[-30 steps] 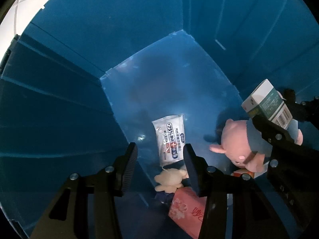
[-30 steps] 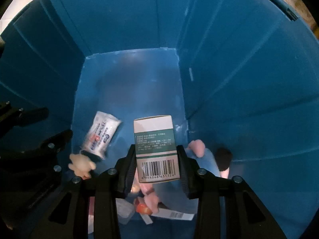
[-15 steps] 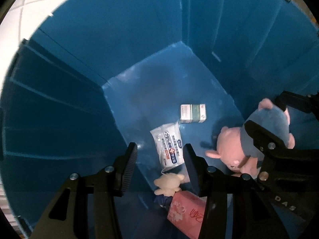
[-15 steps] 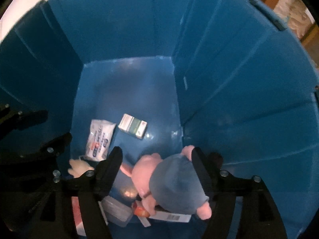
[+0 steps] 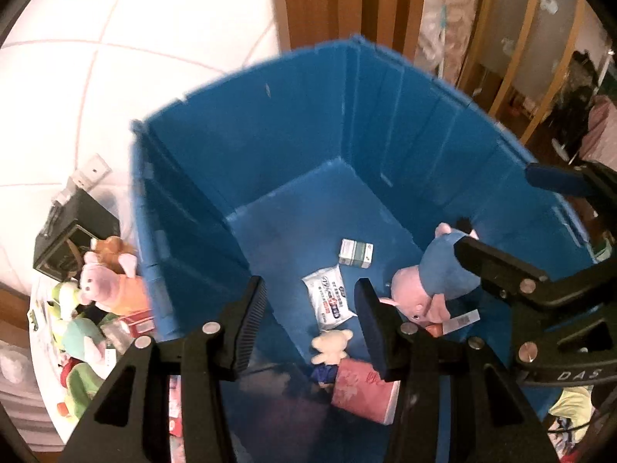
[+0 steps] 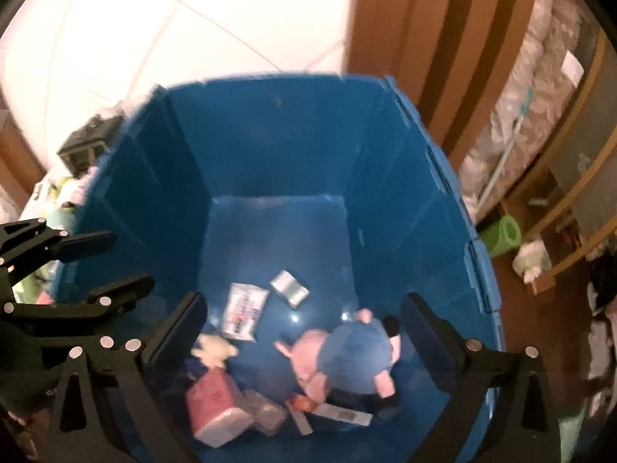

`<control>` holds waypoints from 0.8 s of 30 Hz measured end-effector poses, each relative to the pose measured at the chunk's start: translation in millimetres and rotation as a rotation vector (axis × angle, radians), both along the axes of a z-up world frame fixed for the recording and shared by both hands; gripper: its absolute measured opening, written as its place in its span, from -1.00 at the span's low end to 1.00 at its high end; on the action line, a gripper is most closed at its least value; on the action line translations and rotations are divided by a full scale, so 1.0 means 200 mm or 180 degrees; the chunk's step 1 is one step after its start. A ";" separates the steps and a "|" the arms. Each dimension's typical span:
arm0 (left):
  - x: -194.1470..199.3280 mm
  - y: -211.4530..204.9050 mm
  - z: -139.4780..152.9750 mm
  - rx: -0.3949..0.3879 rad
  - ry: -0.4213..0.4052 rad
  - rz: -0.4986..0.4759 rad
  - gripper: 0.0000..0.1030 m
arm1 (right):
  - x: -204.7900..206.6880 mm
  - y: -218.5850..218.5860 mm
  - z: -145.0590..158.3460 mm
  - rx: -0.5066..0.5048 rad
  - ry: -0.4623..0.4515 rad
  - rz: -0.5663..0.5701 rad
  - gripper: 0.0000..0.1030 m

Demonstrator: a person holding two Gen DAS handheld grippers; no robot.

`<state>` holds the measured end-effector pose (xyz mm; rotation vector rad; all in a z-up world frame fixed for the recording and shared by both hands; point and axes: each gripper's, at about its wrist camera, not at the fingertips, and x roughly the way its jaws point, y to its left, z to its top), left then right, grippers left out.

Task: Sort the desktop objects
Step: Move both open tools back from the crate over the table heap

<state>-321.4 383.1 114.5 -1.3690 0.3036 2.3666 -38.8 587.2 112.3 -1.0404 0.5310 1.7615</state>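
Observation:
A deep blue bin (image 5: 293, 146) (image 6: 270, 146) holds sorted items: a green-and-white medicine box (image 5: 356, 253) (image 6: 290, 288), a white wipes packet (image 5: 329, 301) (image 6: 242, 310), a pink pig plush in blue (image 5: 432, 281) (image 6: 347, 355), a small cream plush (image 5: 332, 345) (image 6: 214, 349) and a pink tissue pack (image 5: 360, 389) (image 6: 216, 405). My left gripper (image 5: 310, 324) is open and empty above the bin. My right gripper (image 6: 304, 341) is wide open and empty above the bin.
Left of the bin, a desk holds a pink pig plush (image 5: 112, 281), green plush toys (image 5: 77, 332), a black box (image 5: 73, 235) and other clutter. White floor tiles (image 5: 115, 58) lie behind. Wooden furniture (image 6: 443, 58) stands at the right.
The right gripper opened and dropped the medicine box onto the bin floor. Both grippers then rose up out of the bin, so its rim and the room now show.

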 end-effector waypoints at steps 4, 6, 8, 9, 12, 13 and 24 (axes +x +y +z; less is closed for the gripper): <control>0.15 -0.21 0.12 0.0149 0.0292 0.0037 0.00 | -0.13 -0.18 0.11 0.0151 0.0106 0.0172 0.99; 0.20 -0.32 0.14 0.0221 0.0433 0.0109 0.22 | -0.19 -0.27 0.16 0.0219 0.0176 0.0272 0.99; 0.27 -0.45 0.17 0.0251 0.0620 0.0183 0.26 | -0.26 -0.36 0.19 0.0294 0.0249 0.0347 0.99; 0.31 -0.52 0.18 0.0264 0.0709 0.0228 0.26 | -0.30 -0.41 0.21 0.0360 0.0265 0.0263 0.99; 0.38 -0.72 0.17 0.0367 0.0902 0.0376 0.26 | -0.41 -0.57 0.23 0.0485 0.0415 0.0381 0.99; 0.41 -0.79 0.16 0.0411 0.0954 0.0439 0.26 | -0.44 -0.62 0.23 0.0512 0.0471 0.0435 0.99; 0.58 -1.50 -0.09 0.0243 0.0972 0.1099 0.26 | -0.91 -0.95 0.02 0.0435 0.1112 0.0795 1.00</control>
